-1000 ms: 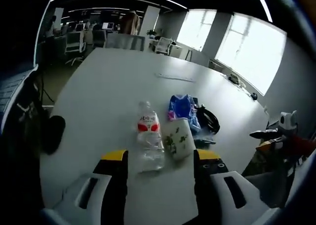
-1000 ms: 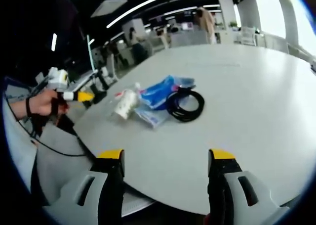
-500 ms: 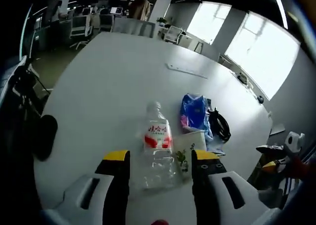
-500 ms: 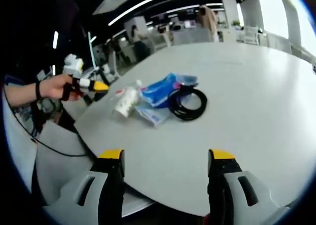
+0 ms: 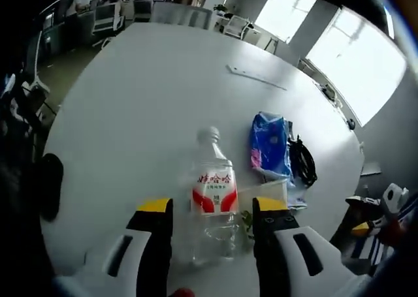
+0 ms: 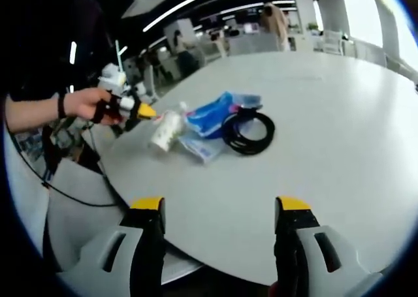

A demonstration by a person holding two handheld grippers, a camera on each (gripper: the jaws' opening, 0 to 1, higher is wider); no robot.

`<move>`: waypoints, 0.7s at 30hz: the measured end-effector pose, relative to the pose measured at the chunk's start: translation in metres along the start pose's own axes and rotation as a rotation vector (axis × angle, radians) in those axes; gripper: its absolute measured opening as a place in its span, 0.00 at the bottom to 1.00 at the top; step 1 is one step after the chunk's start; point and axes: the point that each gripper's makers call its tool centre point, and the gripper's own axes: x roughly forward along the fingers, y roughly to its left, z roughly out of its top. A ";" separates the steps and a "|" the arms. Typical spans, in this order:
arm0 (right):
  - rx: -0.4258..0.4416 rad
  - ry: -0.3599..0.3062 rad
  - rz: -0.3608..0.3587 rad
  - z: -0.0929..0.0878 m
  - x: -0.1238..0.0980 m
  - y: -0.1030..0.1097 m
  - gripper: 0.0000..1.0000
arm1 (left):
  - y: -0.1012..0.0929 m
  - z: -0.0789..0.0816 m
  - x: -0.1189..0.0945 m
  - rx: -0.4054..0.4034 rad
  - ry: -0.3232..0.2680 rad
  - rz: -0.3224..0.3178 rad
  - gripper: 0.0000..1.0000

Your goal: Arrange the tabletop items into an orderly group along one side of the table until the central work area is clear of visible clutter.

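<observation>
A: Left claw (image 5: 210, 212) spread wide, nothing pinched yet. Clear plastic bottle (image 5: 212, 199) lying right between the jaws, cap end pointing away, red-and-white label level with the yellow tips.

B: And off to the right of those jaws?

A: Pale carton (image 5: 264, 196) tucked beside the right jaw, touching the bottle or near enough. Blue crinkly packet (image 5: 270, 143) farther ahead and right, black coiled cable (image 5: 302, 161) just past it. All on a smooth white table (image 5: 137, 94).

B: Handling?

A: Looked light, probably near empty. Thin walls, so likely to buckle under a hard squeeze. Round and slick, likely to roll or squirt out. Best taken across the labelled middle, gently.

B: Right claw (image 6: 220, 209)?

A: Gaped open too, holding nothing, hovering at the table's near edge. Whole cluster well ahead and left of it, cable nearest. Packet soft and floppy, cable limp and loose, so a pinch through the coil would have suited.
</observation>
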 end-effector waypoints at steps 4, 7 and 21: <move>0.002 0.001 -0.002 0.003 0.000 -0.003 0.66 | -0.001 -0.007 0.007 0.006 0.054 0.007 0.45; 0.002 0.001 -0.006 0.004 0.000 -0.006 0.66 | 0.000 -0.009 0.011 -0.004 0.063 0.017 0.40; 0.008 -0.001 -0.004 0.005 0.001 -0.004 0.66 | 0.001 -0.015 0.013 -0.036 0.066 0.009 0.35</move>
